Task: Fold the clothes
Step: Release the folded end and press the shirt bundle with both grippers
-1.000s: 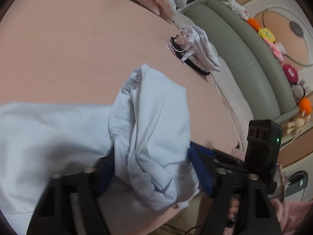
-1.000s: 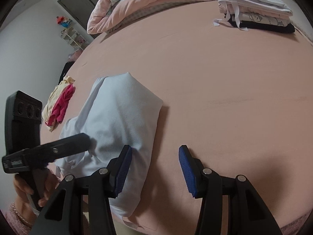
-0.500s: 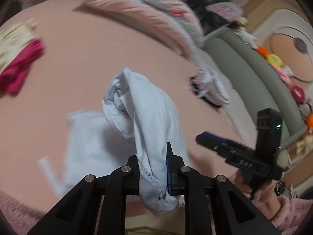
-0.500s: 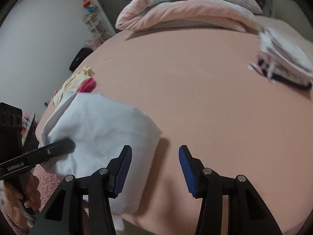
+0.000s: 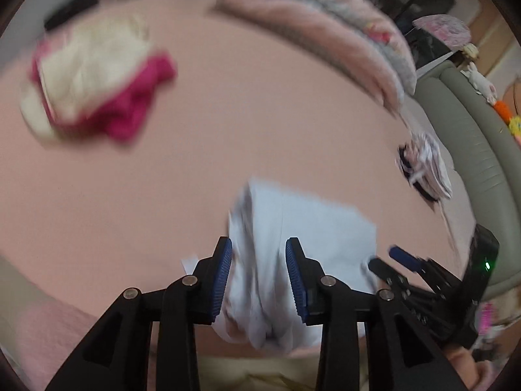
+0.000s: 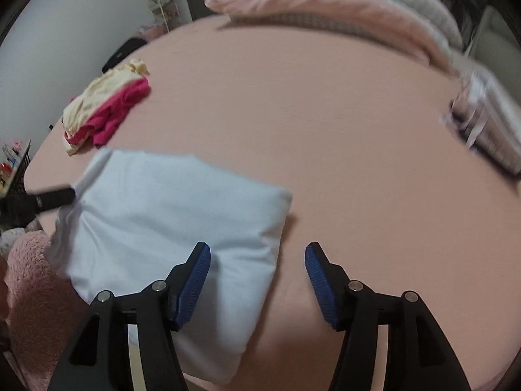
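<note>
Left wrist view is showing us the left claw point(image 5: 259, 277) with its blue pads point(image 5: 224, 277) standing narrowly apart and opening, a bunched fold of the pale blue garment point(image 5: 302, 228) lying between them; the picture is blurred, and the pads do not seem to be pressing on the cloth. We are seeing the garment folded into a soft block on the pink bed sheet point(image 5: 228, 137), near the bed's front edge. Off to the right in this view, the right claw point(image 5: 387, 257) is reaching in beside the garment's corner.

From the right wrist view we are looking past the right claw point(image 6: 257, 270), whose jaws are standing wide and opening, with only the garment's near corner point(image 6: 241, 260) lying below the gap and nothing gripped. The left claw's black finger point(image 6: 52, 197) is touching the garment's far left edge.

Further back on the sheet, a crumpled pile of cream and magenta clothes point(image 6: 104, 110) is lying well apart from the garment. A stack of folded clothes point(image 6: 488, 130) is sitting at the right edge, and a rolled pink quilt point(image 6: 342, 3) is lying across the head of the bed. A grey-green sofa point(image 5: 472, 137) is standing beyond the bed.
</note>
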